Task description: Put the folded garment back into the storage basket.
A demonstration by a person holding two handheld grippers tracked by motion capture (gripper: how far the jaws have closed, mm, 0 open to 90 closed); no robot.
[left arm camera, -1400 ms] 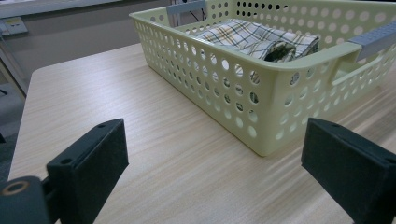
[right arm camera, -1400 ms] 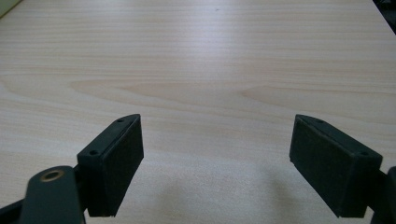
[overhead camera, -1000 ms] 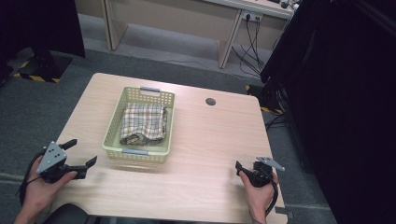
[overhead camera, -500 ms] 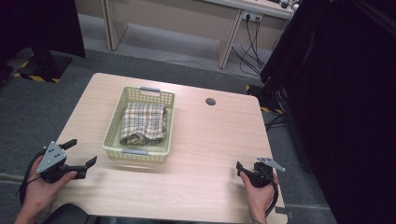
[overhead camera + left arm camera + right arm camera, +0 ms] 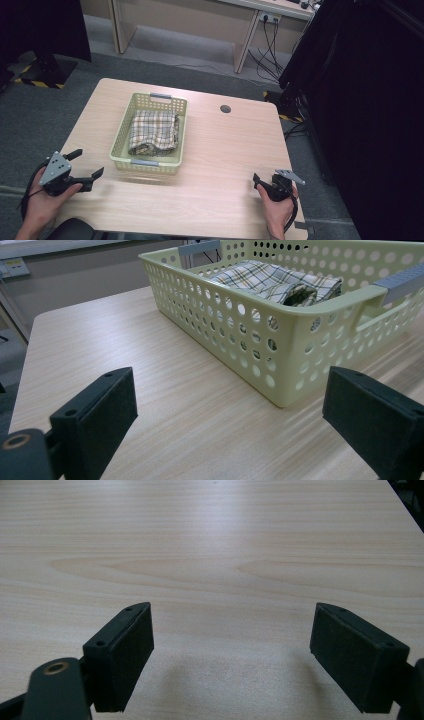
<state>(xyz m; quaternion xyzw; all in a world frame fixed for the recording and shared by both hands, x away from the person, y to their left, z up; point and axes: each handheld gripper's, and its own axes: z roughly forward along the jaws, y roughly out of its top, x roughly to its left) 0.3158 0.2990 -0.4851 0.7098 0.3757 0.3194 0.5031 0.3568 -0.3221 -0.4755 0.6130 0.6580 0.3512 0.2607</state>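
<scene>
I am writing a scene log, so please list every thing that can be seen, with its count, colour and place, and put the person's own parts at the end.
Basket: one, pale green plastic with holes and grey handles, on the left middle of the table.
Checked cloth: one, beige with dark lines, folded inside the basket.
Table: one, light wood, with a round dark hole near its far edge.
Desk: one, light wood, on the grey floor beyond the table.
Cables: several, black, hanging beside the desk.
Left gripper: one, black, open, near the basket's near left corner.
Right gripper: one, black, open, at the near right of the table.
</scene>
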